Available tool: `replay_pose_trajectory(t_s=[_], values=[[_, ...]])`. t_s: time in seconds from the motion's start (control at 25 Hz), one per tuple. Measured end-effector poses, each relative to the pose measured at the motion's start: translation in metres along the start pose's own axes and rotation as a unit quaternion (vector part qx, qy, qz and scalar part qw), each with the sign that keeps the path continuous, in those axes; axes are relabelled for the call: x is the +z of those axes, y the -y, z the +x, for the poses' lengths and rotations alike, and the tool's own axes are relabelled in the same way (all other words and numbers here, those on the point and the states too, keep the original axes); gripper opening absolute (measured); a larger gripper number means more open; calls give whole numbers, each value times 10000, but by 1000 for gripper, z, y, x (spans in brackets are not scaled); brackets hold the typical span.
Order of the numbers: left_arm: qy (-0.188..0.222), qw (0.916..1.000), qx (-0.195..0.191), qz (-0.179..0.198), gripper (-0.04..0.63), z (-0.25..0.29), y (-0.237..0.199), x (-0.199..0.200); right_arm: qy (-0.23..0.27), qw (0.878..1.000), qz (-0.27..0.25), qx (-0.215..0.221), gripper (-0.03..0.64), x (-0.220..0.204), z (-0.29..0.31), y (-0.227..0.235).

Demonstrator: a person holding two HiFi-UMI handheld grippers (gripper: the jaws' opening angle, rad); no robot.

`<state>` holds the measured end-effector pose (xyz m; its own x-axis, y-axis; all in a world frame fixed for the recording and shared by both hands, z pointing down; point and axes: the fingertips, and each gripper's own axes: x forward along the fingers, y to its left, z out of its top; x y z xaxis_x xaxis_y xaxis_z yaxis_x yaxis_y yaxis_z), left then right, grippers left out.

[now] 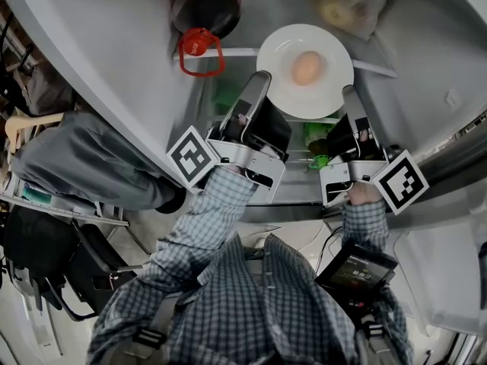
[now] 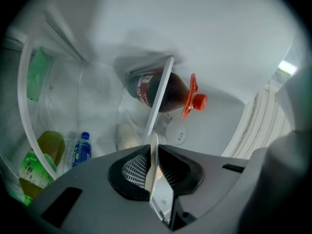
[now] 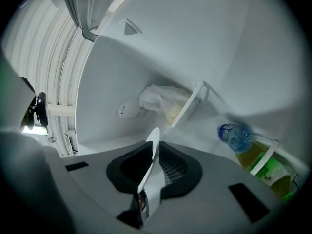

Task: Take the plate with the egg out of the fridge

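Note:
A white plate (image 1: pixel 285 97) carrying a brown egg (image 1: pixel 306 68) is held level in front of the fridge shelf. My left gripper (image 1: pixel 260 80) is shut on its left rim and my right gripper (image 1: pixel 349 94) is shut on its right rim. In the left gripper view the thin plate rim (image 2: pixel 154 162) stands edge-on between the closed pads of the left gripper (image 2: pixel 154 172). The right gripper view shows the same, the plate rim (image 3: pixel 152 155) pinched in the right gripper (image 3: pixel 154 168). The egg is hidden in both gripper views.
A dark cola bottle (image 1: pixel 207 2) with a red cap lies on the shelf to the plate's left. A plastic bag of food (image 1: pixel 346 2) sits behind the plate. Below are a water bottle (image 3: pixel 236 136) and a green drink bottle (image 2: pixel 40 162). The fridge walls close in on both sides.

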<state>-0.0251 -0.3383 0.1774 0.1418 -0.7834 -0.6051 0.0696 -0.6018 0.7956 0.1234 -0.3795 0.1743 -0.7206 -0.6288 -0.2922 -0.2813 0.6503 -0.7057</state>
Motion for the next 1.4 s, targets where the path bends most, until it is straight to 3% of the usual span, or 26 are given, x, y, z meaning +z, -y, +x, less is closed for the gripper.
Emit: replay_pose_trajectory(t_s=[0.32, 0.88, 1.4], values=[[-81, 9999, 109, -28, 51, -35, 11, -5, 49, 9999, 127, -67, 49, -22, -26, -18], [-99, 9985, 502, -195, 44, -46, -5, -6, -42, 9984, 428, -374, 48, -33, -35, -11], [-471, 9927, 1090, -220, 35, -126, -11, -6, -106, 9961, 597, -645, 48, -98, -83, -26]])
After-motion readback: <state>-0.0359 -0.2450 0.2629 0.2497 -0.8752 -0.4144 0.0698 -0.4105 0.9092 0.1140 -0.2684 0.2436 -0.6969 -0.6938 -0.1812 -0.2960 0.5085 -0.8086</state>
